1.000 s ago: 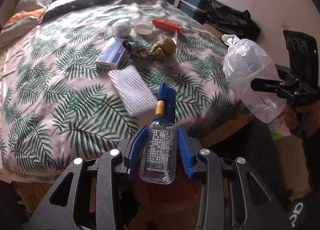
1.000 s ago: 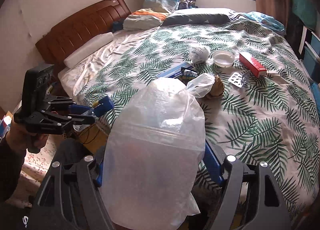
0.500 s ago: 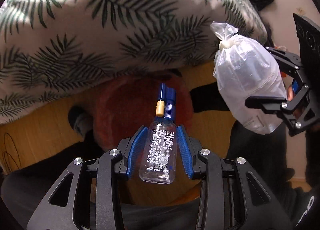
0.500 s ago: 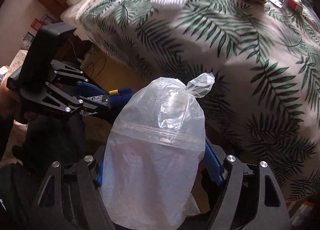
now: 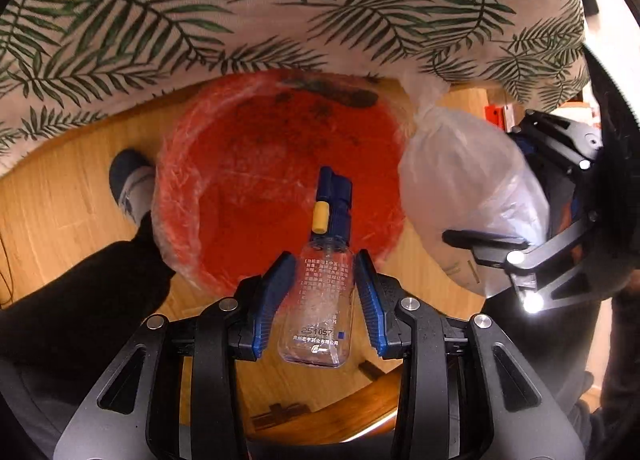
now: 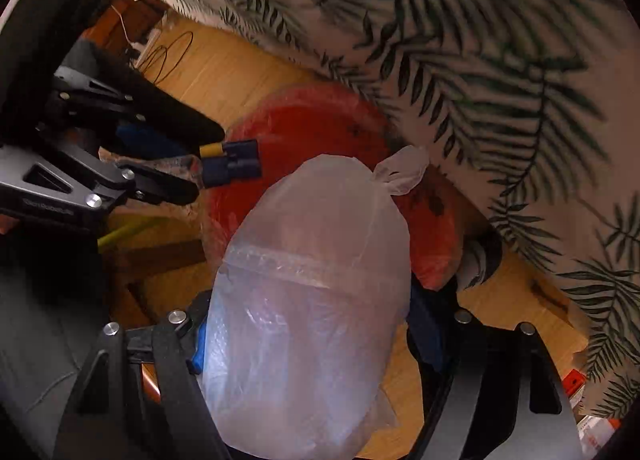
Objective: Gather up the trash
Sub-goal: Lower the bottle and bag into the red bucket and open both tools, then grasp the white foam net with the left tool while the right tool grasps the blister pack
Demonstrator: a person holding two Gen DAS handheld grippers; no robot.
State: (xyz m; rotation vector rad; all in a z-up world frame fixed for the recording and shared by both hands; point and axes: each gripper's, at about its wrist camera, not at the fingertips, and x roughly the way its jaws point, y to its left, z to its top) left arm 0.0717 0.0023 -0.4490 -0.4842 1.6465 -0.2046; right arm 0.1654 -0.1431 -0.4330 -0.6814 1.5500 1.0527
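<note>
My left gripper (image 5: 323, 280) is shut on a clear spray bottle (image 5: 324, 300) with a blue and yellow nozzle, held over the near rim of a red bin (image 5: 276, 184) lined with clear plastic. My right gripper (image 6: 316, 324) is shut on a knotted translucent plastic bag (image 6: 312, 300) and holds it above the bin's edge (image 6: 312, 112). In the left wrist view the bag (image 5: 468, 196) hangs just right of the bin. In the right wrist view the bottle nozzle (image 6: 236, 162) points over the bin.
The bin stands on a wooden floor (image 5: 60, 188) against the side of the bed, whose leaf-print sheet (image 5: 280, 0) overhangs it. A shoe (image 5: 130, 184) and dark trouser leg are left of the bin. Cables (image 6: 168, 56) lie on the floor.
Both grippers tipped down from the bed top to the floor and moved closer over the red bin. The bottle and bag stay gripped.
</note>
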